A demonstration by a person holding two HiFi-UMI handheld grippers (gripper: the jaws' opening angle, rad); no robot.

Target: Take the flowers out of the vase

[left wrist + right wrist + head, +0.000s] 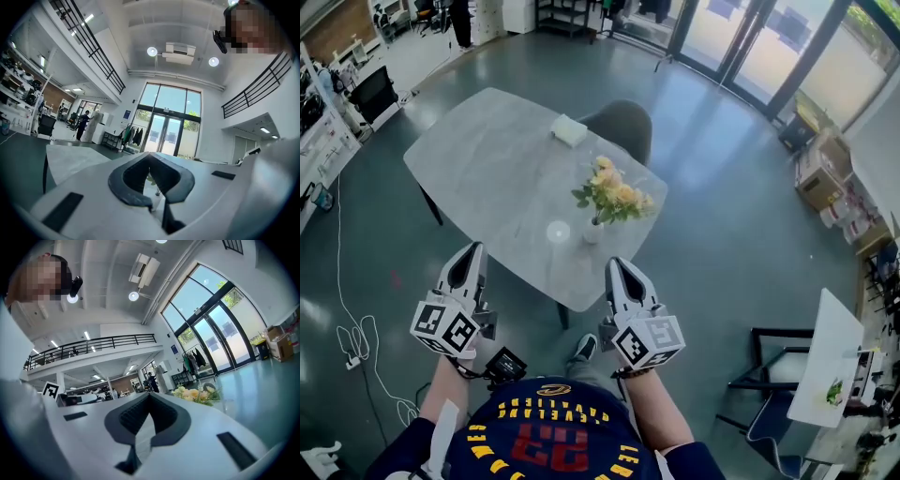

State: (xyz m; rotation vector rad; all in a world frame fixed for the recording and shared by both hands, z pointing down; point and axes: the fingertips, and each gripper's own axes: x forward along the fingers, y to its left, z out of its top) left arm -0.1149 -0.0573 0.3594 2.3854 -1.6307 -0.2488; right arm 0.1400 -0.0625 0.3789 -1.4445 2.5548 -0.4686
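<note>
Glossy grey-green floor lies under a pale, stone-veined bench (478,159) with rounded corners. Well left of the vase and nearer the person, short of the bench edge, the left hand-held gripper (474,249) has its white jaws closed tip to tip with nothing between them. Just left of the vase sits a small round clear thing (558,232), possibly a glass. Further back on that side lies a white block (569,129). The vase (593,231) is small, white and smooth, and it stands upright near the bench's near edge. The flowers (615,191) are all in it, soft cream and peach blooms over green leaves. Behind them curves a dark chair back (623,122). Slightly right of the vase and nearer the person, the right hand-held gripper (615,264) is likewise closed and empty. I judge the task not yet begun. Reaching the bench, opening a gripper, gripping the stems and lifting them clear all remain.
</note>
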